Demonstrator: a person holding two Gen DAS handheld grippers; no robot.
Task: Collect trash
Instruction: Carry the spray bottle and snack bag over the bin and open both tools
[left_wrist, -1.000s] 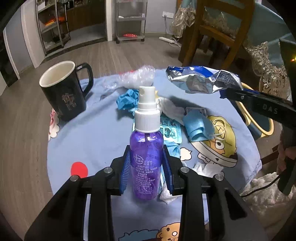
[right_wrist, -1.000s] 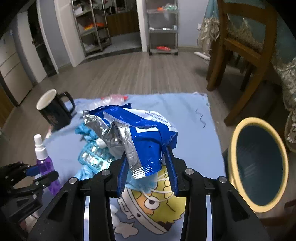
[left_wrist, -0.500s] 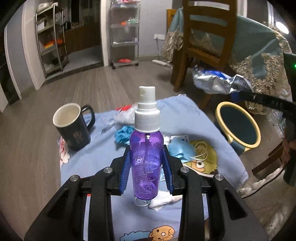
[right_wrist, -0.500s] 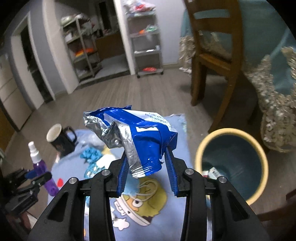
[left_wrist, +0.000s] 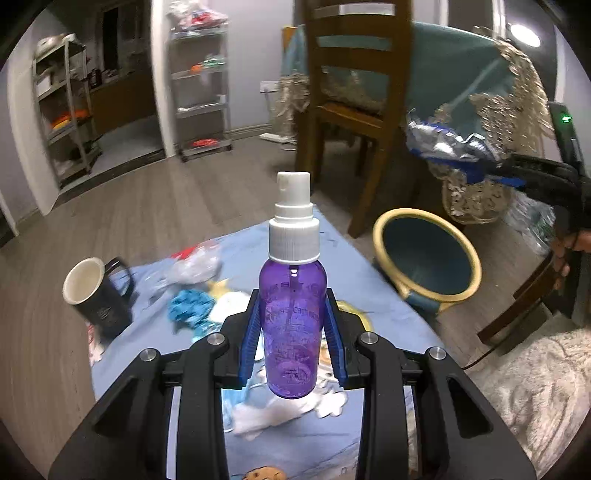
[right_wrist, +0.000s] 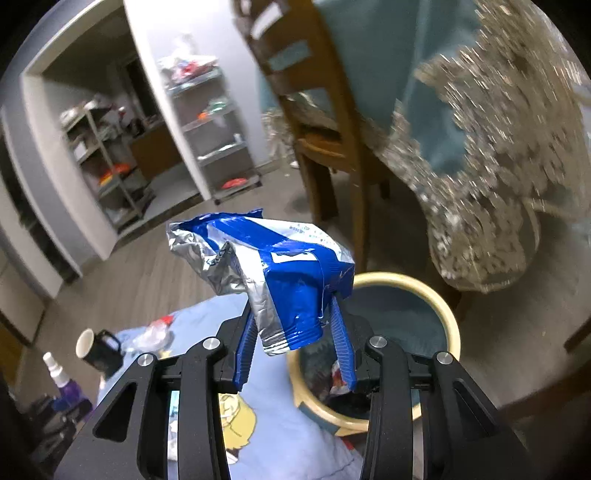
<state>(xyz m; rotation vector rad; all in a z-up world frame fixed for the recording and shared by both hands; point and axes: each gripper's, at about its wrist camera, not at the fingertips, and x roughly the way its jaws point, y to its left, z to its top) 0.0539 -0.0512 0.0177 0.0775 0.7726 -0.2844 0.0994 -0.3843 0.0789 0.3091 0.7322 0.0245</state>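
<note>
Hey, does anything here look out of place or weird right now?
The left hand-held gripper grips an upright purple spray bottle, which looks intact, unlike the crumpled chip bag or scraps on the blue cloth.

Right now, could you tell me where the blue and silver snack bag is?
The snack bag is pinched in the right gripper, held in the air over the near rim of the yellow-rimmed bin, beside the blue cloth.

Left tongs clamp upright purple spray bottle.
</note>
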